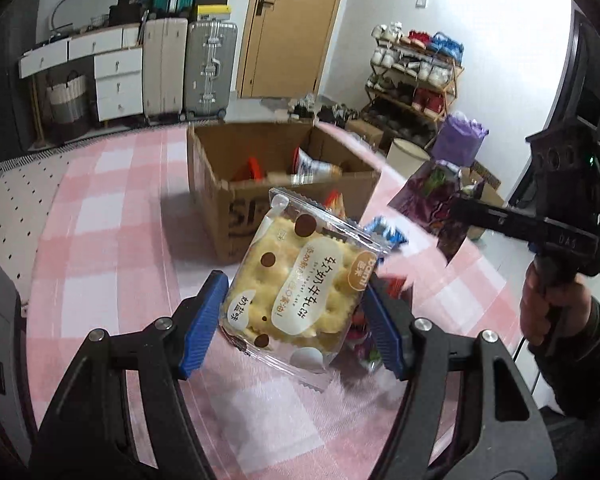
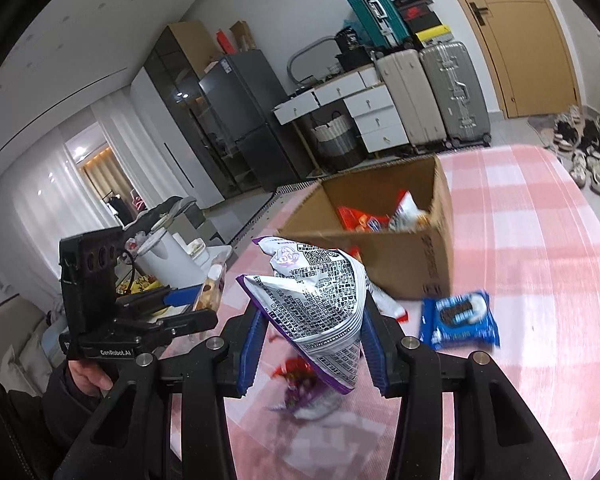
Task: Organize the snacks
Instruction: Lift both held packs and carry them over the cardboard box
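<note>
Cardboard box [image 1: 220,200] contents mostly hidden behind its near wall; only the tops of an orange pack [image 2: 356,216] and a white bag [image 1: 316,168] show. Snacks on the table under the cracker pack [image 1: 296,292] are blurred and half covered, can't tell what. Red-purple wrapper [image 2: 300,376] near the right gripper [image 2: 312,336] smeared. Blue cookie pack [image 2: 458,320] print blurred.

Glossy clear plastic is wrapping the cracker packet [image 1: 300,288], catching glare between ribbed blue pads [image 1: 204,320] that are looking rubbery and matt. The purple-edged chip bag [image 2: 320,304] is showing crinkled, shiny foil-like film, while the blue cookie pack [image 2: 458,320] is gleaming slickly. Matt corrugated cardboard is forming the box [image 2: 416,260], standing on soft, woven-looking pink checked cloth [image 2: 540,240] covering the counter.
</note>
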The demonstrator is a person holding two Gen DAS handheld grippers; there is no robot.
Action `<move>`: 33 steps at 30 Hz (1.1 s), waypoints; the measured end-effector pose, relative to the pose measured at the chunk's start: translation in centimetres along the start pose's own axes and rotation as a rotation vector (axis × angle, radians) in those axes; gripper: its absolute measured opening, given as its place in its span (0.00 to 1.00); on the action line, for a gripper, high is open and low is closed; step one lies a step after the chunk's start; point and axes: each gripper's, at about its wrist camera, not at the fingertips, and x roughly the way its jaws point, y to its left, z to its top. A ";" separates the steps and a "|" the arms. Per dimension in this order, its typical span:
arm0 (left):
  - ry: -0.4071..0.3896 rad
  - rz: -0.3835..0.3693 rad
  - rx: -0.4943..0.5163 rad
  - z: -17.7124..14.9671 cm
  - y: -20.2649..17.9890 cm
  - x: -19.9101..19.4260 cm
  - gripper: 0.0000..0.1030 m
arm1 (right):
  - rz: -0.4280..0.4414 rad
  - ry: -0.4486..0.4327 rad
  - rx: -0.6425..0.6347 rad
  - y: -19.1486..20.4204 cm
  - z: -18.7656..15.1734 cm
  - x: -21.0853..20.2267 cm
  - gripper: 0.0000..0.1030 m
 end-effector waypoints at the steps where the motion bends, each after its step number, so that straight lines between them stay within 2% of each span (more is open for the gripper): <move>1: -0.007 0.002 -0.002 0.6 -0.1 0.0 0.64 | 0.003 -0.003 -0.003 0.2 0.4 0.0 0.43; 7: -0.044 0.020 0.004 3.9 -0.4 -1.5 0.64 | 0.020 -0.018 -0.005 0.7 3.0 0.8 0.43; 10: -0.054 0.054 0.020 5.4 -0.5 -1.5 0.64 | 0.023 -0.022 -0.021 1.3 4.4 1.3 0.43; 15: -0.070 0.057 -0.013 8.2 0.0 -1.0 0.64 | 0.029 -0.031 -0.032 1.9 6.7 2.1 0.43; 23: -0.083 0.028 -0.014 12.5 0.0 0.5 0.64 | 0.034 -0.039 -0.023 1.6 9.7 3.5 0.43; 33: -0.068 0.027 -0.009 18.6 0.1 4.9 0.64 | 0.002 -0.039 -0.038 1.2 13.8 5.4 0.43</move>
